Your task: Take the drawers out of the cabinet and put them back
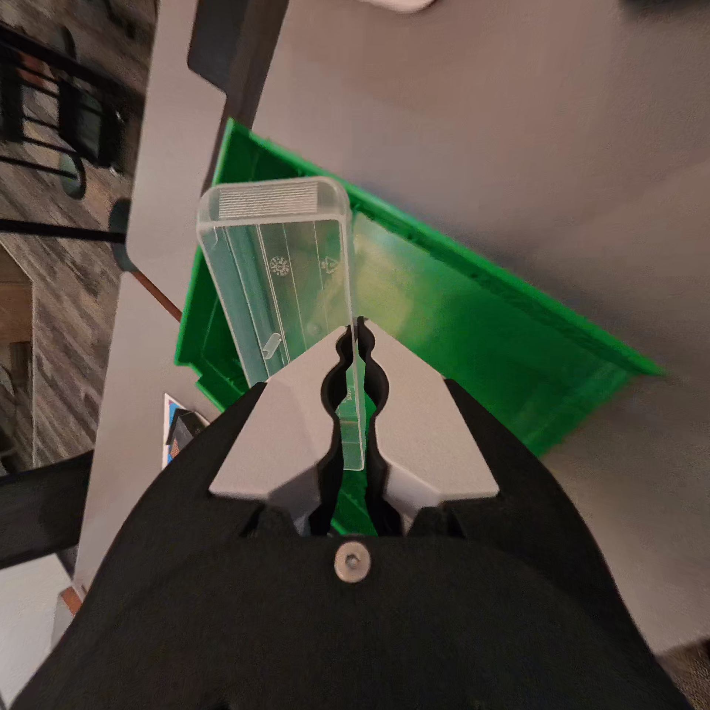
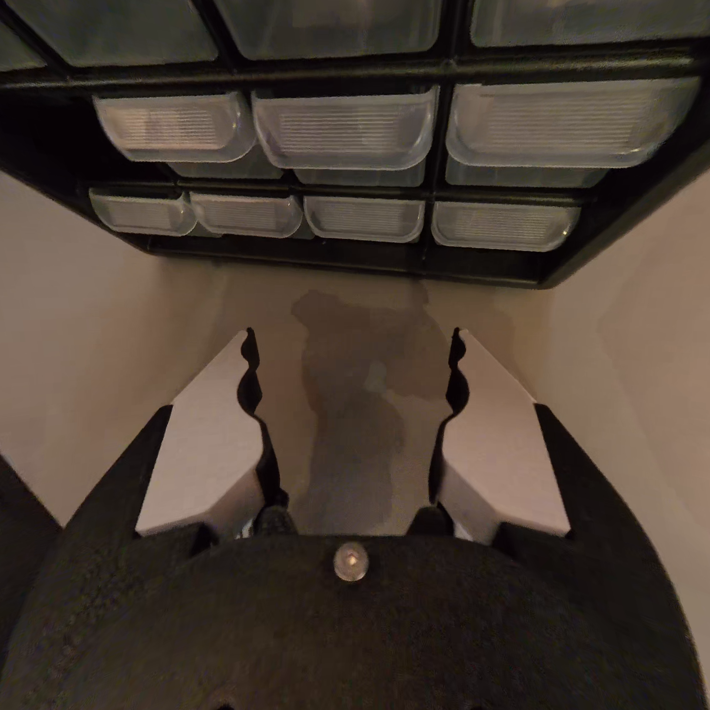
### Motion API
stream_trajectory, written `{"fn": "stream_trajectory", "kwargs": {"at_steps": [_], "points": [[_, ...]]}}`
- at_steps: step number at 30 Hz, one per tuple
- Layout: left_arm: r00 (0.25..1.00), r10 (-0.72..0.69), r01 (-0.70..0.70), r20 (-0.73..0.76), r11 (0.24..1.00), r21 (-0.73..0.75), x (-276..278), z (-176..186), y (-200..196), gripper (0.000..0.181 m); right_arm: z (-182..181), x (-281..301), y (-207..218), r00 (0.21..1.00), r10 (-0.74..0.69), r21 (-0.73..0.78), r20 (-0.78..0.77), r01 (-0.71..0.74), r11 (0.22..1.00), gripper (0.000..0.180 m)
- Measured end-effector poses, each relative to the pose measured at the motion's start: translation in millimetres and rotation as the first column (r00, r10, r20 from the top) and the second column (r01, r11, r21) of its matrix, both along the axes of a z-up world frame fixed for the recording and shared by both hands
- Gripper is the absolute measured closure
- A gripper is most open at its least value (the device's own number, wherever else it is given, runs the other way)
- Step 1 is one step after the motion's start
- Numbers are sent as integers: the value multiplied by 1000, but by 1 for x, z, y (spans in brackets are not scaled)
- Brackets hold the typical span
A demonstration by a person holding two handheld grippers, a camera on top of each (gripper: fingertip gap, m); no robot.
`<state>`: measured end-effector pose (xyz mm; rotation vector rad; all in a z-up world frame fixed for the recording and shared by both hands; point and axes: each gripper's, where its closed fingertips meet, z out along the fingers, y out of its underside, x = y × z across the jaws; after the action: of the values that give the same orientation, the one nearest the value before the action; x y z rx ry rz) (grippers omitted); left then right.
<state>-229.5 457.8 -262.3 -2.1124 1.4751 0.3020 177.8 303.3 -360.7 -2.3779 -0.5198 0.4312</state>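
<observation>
The left gripper (image 1: 354, 326) has its jaws pinched narrow on one thin side wall of a clear drawer (image 1: 276, 269), which hangs tilted over a green bin (image 1: 480, 326) on the grey worktop (image 1: 499, 115). The grip is on a single wall near the drawer's rear, so the drawer could pivot or slip out if swung fast, or catch on the bin's rim. The right gripper (image 2: 352, 334) has its jaws wide and empty above the worktop, near the black cabinet (image 2: 614, 238). Several drawers (image 2: 345, 126) there jut out unevenly; nudging the cabinet could dislodge them.
</observation>
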Motion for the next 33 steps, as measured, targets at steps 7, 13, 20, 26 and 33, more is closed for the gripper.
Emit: {"fn": "stream_trajectory", "kwargs": {"at_steps": [7,13,20,26,33], "points": [[952,-299,300,61,954,-17,104,31,-142,181,38,10,-32,998,68,90,7,-68,994,85],[854,-508,521,114,834,-180,206,-43,-234,181,65,-28,-78,945,320,164,-71,-305,938,92],[800,-588,595,120,752,-285,264,-105,-266,181,46,-62,-106,887,461,160,-6,-455,876,81],[776,-609,629,162,729,-270,281,-118,-274,172,9,-99,-116,807,588,108,58,-591,800,78],[736,-625,676,259,701,-228,270,-87,-280,158,-16,-113,-104,764,630,65,137,-642,764,91]]}}
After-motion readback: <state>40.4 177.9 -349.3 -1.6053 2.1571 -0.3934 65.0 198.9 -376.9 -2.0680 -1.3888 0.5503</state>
